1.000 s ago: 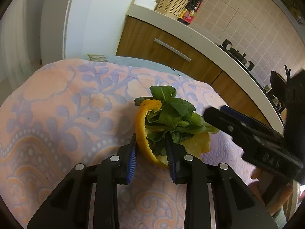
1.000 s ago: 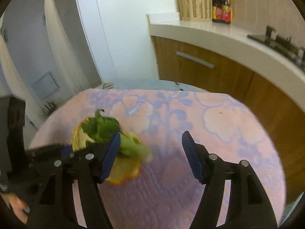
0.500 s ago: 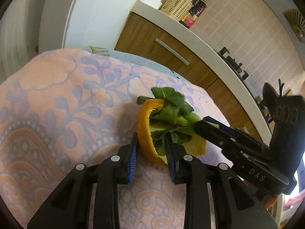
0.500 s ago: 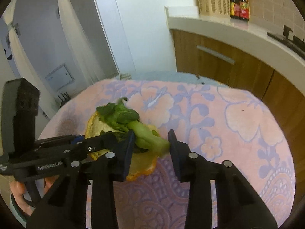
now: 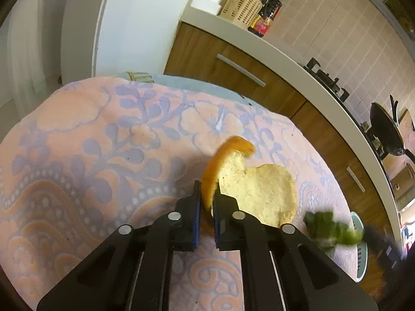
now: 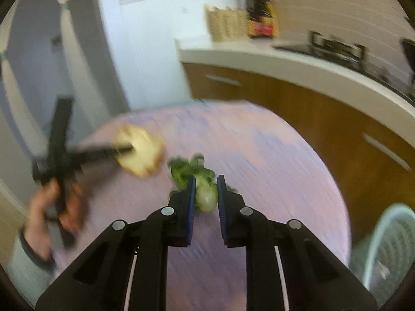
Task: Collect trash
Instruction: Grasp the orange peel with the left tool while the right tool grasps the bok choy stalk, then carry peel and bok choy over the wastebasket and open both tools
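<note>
Left gripper: jaws pinched on the upright edge of the orange peel, blue pads pressing both sides.
Orange peel: pale inner side up, orange rind curling at its top, lying right of the table's middle.
Green vegetable: blurred, at the table's right edge, apart from the peel.
Right gripper: dark blur just right of the vegetable; its jaws cannot be made out.
Tablecloth: pink with lilac flowers, covering the table.
Basket: pale green, beyond the table's right edge.
Counter: white top over wooden drawers, behind the table's far edge.
</note>
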{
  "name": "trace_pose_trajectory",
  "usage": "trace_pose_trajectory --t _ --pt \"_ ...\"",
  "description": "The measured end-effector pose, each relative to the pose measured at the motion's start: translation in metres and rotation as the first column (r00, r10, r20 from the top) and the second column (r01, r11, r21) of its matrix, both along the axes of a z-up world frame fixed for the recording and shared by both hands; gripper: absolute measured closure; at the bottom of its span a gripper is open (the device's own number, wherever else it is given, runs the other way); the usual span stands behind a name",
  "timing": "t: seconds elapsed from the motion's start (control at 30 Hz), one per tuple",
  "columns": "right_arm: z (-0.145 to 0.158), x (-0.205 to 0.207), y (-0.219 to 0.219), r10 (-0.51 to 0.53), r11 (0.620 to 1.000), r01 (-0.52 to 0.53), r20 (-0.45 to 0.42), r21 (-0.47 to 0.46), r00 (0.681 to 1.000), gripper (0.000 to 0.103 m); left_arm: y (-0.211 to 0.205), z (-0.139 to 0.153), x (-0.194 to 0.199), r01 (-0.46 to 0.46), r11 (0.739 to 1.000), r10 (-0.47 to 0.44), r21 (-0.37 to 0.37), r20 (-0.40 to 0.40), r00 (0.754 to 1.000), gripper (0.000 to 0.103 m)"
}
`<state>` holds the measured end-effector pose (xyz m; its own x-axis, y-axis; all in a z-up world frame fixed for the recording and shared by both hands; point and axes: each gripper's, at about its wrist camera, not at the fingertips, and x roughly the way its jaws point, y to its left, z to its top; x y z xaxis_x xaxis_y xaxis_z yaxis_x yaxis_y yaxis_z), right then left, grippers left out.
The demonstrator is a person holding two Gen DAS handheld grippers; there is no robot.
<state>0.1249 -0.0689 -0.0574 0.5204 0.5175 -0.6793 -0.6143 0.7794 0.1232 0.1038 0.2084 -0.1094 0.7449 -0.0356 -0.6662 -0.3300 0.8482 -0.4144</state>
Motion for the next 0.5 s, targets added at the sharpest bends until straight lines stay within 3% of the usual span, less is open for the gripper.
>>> trace_pose_trajectory --t 0.17,0.2,0.27,0.3,0.4,0.5 --pt "-0.027 -0.018 -0.01 0.023 0.997 -0.028 -0.061 -0.076 0.998 0.088 -0.002 0.009 -0.011 -0.013 0.999 0.011 0.04 0.051 0.999 0.099" --pt "-0.028 -0.021 -0.008 0.024 0.995 -0.028 -0.051 -0.093 0.998 0.084 -0.002 0.013 -0.016 -0.014 0.999 0.011 0.041 0.077 0.997 0.099" --pt "-0.027 -0.025 -0.004 0.024 0.994 -0.026 -0.019 -0.106 1.0 0.061 -0.002 0.017 -0.021 -0.013 0.999 0.007 0.051 0.111 0.994 0.098" --pt "-0.025 -0.026 -0.002 0.021 0.994 -0.021 0.003 -0.106 1.0 0.028 -0.002 0.019 -0.022 -0.011 0.998 0.004 0.055 0.119 0.993 0.098" --pt "-0.02 -0.023 0.009 0.043 0.992 -0.036 0.055 -0.12 0.998 0.025 -0.002 0.021 -0.024 -0.01 0.999 0.003 0.052 0.137 0.991 0.098" --pt "-0.021 -0.015 0.025 0.047 0.988 -0.044 0.023 -0.146 0.999 0.025 -0.002 0.022 -0.023 0.004 0.999 -0.01 0.038 0.149 0.989 0.098"
